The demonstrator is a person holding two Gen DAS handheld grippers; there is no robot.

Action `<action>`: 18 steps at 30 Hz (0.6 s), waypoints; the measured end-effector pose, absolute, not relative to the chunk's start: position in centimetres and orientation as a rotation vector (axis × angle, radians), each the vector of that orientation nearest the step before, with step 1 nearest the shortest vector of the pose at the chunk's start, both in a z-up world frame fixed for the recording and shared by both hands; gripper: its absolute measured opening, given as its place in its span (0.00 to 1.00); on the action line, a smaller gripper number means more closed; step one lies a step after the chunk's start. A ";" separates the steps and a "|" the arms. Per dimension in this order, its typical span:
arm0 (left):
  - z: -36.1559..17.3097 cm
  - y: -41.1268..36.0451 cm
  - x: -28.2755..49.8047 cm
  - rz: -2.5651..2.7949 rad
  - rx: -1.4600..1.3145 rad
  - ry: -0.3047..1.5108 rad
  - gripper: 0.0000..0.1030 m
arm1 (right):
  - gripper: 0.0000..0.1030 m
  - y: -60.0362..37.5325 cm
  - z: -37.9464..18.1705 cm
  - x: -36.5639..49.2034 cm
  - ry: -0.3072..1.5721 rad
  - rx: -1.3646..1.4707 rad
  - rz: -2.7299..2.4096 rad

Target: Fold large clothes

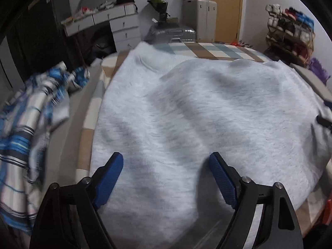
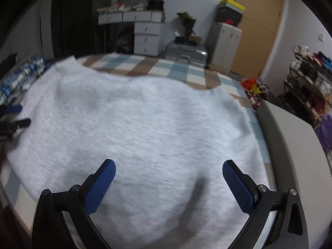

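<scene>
A large light grey fleece garment [image 1: 197, 114] lies spread over the checked bed cover [image 1: 207, 49], with soft wrinkles. My left gripper [image 1: 166, 161] hovers open over its near part, holding nothing. In the right wrist view the same garment [image 2: 145, 128] fills the bed, and my right gripper [image 2: 169, 168] is open above its near edge, holding nothing. The left gripper's fingers [image 2: 14, 114] show at the left edge of the right wrist view. The right gripper's fingers [image 1: 323, 121] show at the right edge of the left wrist view.
A blue and white striped garment [image 1: 31, 124] lies heaped at the bed's left side. Beyond the bed stand white drawers [image 1: 124, 31], a silver suitcase [image 1: 172, 34], a wooden door [image 2: 257, 27] and a shoe rack [image 1: 290, 33]. A grey board [image 2: 290, 137] borders the bed on the right.
</scene>
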State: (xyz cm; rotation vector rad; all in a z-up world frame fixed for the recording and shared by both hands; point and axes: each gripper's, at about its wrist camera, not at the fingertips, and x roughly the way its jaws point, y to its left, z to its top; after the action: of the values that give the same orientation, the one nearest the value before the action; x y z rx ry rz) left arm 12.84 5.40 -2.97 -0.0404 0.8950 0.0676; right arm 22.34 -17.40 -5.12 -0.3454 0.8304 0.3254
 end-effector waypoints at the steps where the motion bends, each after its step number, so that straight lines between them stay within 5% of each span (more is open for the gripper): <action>1: -3.1 5.8 12.3 0.065 -0.063 0.891 0.69 | 1.00 -17.5 -6.0 22.5 0.851 -0.340 0.324; 3: -3.2 6.2 11.3 0.086 -0.049 0.897 0.50 | 1.00 -18.3 -7.0 22.9 0.860 -0.288 0.361; 6: -3.3 6.8 9.2 0.089 -0.054 0.903 0.40 | 1.00 -19.1 -7.3 23.4 0.871 -0.263 0.383; 10: -2.9 6.3 8.3 0.118 -0.052 0.912 0.39 | 1.00 -19.6 -7.9 23.8 0.850 -0.251 0.396; 12: -1.8 5.7 8.3 0.118 -0.059 0.901 0.26 | 1.00 -19.6 -7.8 23.7 0.850 -0.247 0.395; 18: -0.2 4.1 12.6 0.078 0.020 0.845 0.26 | 1.00 -19.7 -7.4 22.9 0.834 -0.234 0.384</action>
State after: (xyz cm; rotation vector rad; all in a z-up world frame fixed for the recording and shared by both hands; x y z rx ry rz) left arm 12.58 4.15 -0.15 0.0195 0.8451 0.0780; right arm 22.92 -19.66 -7.45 -0.2340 0.8342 0.3843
